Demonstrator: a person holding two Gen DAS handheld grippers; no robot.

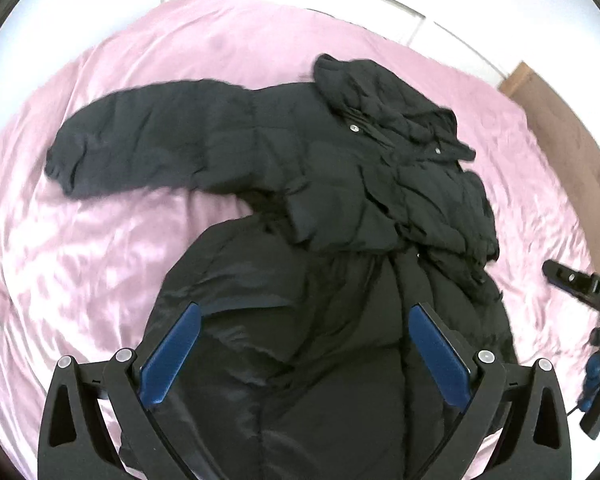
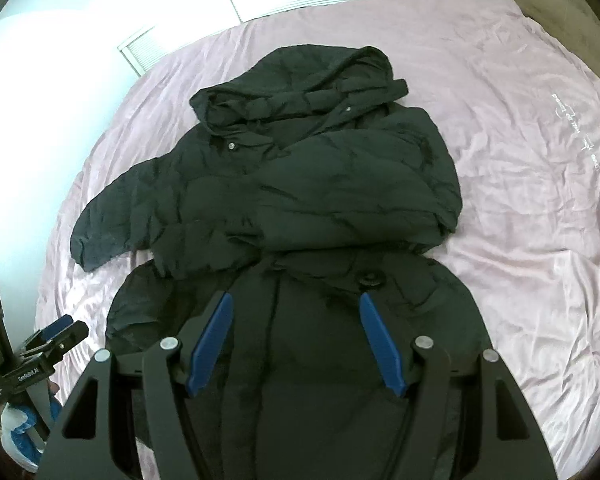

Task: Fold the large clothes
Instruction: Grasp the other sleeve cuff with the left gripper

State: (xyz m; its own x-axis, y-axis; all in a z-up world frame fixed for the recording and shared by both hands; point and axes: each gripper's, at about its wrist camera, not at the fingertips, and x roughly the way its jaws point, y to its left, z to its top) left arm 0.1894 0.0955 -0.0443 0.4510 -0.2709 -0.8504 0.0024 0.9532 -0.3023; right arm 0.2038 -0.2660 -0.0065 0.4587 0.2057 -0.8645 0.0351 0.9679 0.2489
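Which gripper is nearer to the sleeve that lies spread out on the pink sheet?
Left. The left gripper hangs over the coat's hem on the outstretched sleeve's side; the right gripper hangs over the hem's far side.

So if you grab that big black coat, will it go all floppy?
Probably floppy: the black coat lies crumpled, one sleeve sprawled limp. Its puffy quilting suggests it's bulky but fairly light. It may slide, since the pink sheet looks shiny.

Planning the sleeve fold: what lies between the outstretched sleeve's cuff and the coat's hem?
Only bare pink sheet between sleeve and hem, shown in the left wrist view.
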